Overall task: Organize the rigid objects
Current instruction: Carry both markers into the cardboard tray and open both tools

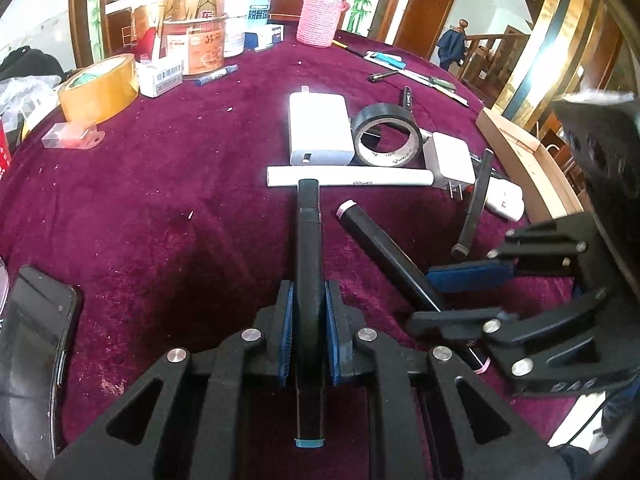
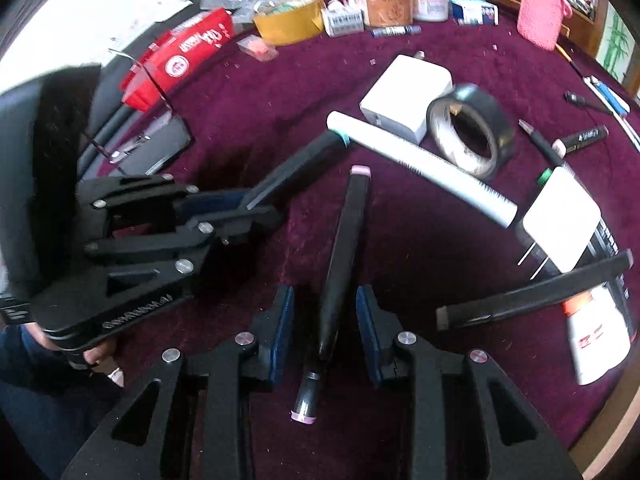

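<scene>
Two grippers worked: left gripper (image 1: 308,332) clamped tight on a teal-capped marker (image 1: 308,264), right gripper (image 2: 325,332) stood slightly apart around a pink-capped marker (image 2: 340,264), not gripping.

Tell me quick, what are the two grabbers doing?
Left gripper: shut on the teal-capped marker.
Right gripper: open around the pink-capped marker, not squeezing it.

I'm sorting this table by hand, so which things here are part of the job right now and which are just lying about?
In hand:
teal-capped marker, in the left gripper
pink-capped marker, between the right gripper jaws

Lying about:
black tape roll
white power bank
pink knitted cup
</scene>
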